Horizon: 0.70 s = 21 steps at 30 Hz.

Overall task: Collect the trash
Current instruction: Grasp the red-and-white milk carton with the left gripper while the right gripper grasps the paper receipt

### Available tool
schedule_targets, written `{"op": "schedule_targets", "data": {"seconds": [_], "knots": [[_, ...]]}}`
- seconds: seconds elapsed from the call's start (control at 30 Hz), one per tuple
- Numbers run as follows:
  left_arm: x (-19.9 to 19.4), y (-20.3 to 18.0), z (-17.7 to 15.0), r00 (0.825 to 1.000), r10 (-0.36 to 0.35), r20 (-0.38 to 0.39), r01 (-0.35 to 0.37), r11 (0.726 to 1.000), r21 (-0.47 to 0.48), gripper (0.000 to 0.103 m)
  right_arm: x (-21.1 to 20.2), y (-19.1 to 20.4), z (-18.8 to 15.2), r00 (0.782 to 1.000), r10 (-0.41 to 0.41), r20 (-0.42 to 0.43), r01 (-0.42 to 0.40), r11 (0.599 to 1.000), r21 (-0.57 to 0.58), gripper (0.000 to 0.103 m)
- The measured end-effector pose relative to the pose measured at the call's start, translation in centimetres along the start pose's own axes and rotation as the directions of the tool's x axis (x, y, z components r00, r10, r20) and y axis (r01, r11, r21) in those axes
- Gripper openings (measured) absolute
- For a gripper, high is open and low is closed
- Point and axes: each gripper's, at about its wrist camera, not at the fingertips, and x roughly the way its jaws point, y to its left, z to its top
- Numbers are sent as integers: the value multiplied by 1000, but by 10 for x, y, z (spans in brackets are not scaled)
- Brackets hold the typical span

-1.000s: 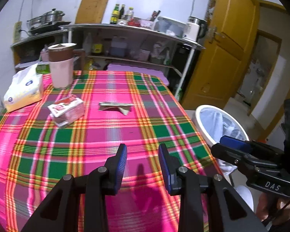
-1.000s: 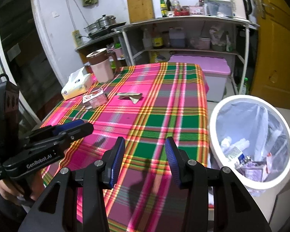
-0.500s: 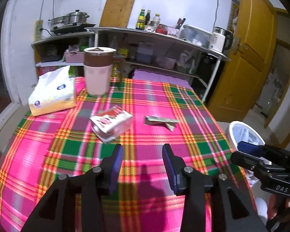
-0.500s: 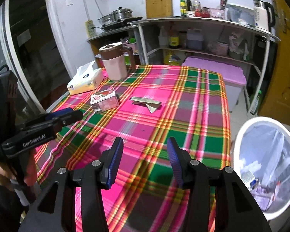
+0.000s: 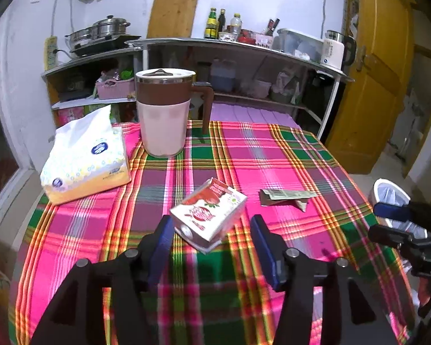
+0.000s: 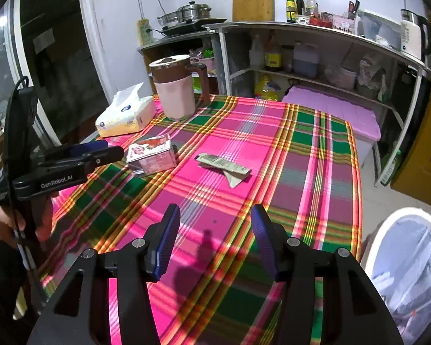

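Both grippers tilt down over the plaid-covered bench (image 6: pixel 316 155). The left gripper (image 5: pixel 211 235) hangs just short of the carton (image 5: pixel 208 215), its fingers (image 5: pixel 163 238) spread to either side of the carton's near end, not pressing on it; they have just been opening. The right gripper (image 6: pixel 215 230) hovers over bare cloth with nothing between its fingers (image 6: pixel 168 235), which are released and have also just been widening. A hand (image 6: pixel 3 224) grips the left tool's handle at the left edge of the right-wrist view.

Compared with a second ago, both grippers have come forward across the bench: the carton, then well ahead of the left gripper, now sits right at its tips, and the bin (image 6: pixel 411 270) has slid from the middle right of the right-wrist view to its lower right corner.

The carton lies on its side near the tissue pack (image 5: pixel 86 158) and jug (image 5: pixel 163 115); a flattened wrapper (image 6: pixel 224 166) lies further right on the cloth, ahead of the right gripper. The white bin stands on the floor beside the bench, lined with a bag, trash inside.

The left tool's side reads "GenRobot.AI". The print on the carton and tissue pack is too small to read.
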Motion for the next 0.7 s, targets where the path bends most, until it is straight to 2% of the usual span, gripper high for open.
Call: {"op": "schedule_targets", "data": {"seconds": [0.33, 0.7], "knots": [[31, 18, 17, 1000, -31, -1, 31, 999, 26, 64, 41, -8, 19, 1000, 1, -31, -2, 999, -53, 53], [61, 14, 23, 994, -85, -64, 92, 989, 112, 66, 88, -12, 42, 998, 20, -54, -26, 993, -118, 53]]}}
